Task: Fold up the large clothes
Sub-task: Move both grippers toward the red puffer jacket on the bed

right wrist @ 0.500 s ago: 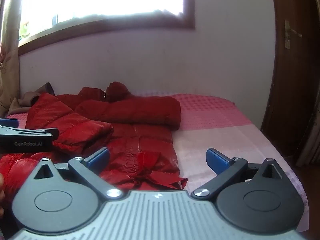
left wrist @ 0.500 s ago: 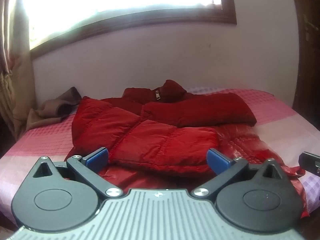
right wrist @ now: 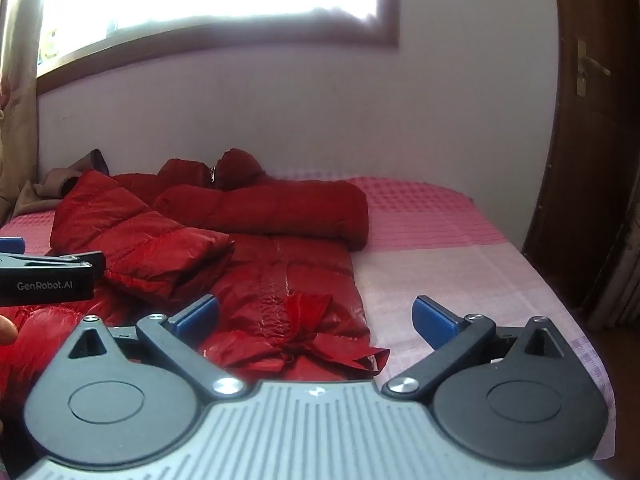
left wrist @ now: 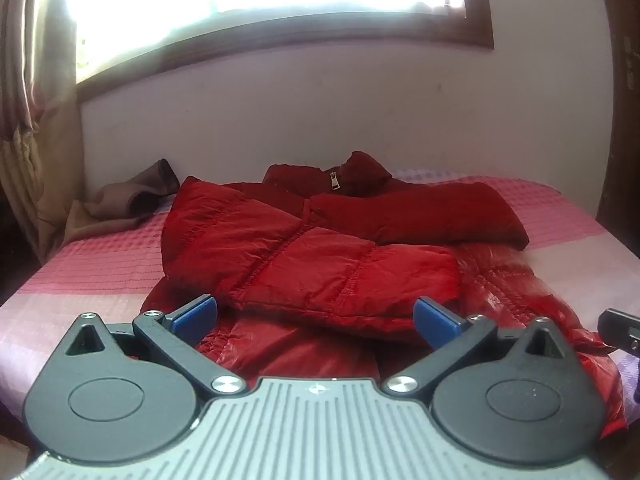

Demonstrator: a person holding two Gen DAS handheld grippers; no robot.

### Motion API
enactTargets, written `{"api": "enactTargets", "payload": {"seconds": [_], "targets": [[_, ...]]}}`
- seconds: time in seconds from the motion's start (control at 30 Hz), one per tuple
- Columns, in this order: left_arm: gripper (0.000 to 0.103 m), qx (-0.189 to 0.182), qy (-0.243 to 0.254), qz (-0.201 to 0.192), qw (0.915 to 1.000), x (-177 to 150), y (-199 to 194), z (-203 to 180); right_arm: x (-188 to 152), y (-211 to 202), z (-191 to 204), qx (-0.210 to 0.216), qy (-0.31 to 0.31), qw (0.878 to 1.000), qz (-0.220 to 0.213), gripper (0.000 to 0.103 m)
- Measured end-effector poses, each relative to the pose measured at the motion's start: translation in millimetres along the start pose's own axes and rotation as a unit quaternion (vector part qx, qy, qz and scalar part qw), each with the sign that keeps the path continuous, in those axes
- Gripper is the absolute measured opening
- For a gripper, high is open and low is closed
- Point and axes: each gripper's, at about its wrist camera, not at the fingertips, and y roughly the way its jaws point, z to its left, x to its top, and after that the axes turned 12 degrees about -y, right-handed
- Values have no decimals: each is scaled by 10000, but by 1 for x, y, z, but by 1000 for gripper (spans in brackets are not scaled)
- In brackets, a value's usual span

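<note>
Left gripper [left wrist: 316, 314] and right gripper [right wrist: 316, 314]: both jaws wide, holding nothing, low over the hem [right wrist: 320, 336]. Red jacket [left wrist: 320, 248] lies on the bed [right wrist: 460, 280], sleeves folded across. Risk: slick puffy shell slips from a shallow pinch; lifting the hem may spill both sleeves.

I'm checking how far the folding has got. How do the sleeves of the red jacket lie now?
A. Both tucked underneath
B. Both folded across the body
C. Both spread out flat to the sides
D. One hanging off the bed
B: both sleeves of the red puffer jacket lie folded across its body on the bed.
</note>
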Motion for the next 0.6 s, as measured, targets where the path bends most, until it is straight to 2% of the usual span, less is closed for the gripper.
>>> {"api": "enactTargets", "payload": {"seconds": [0.6], "targets": [[103,-33,-212,-26,9998,-3,-6,15,6,2,18,-2,-106,9998,197,103]]}}
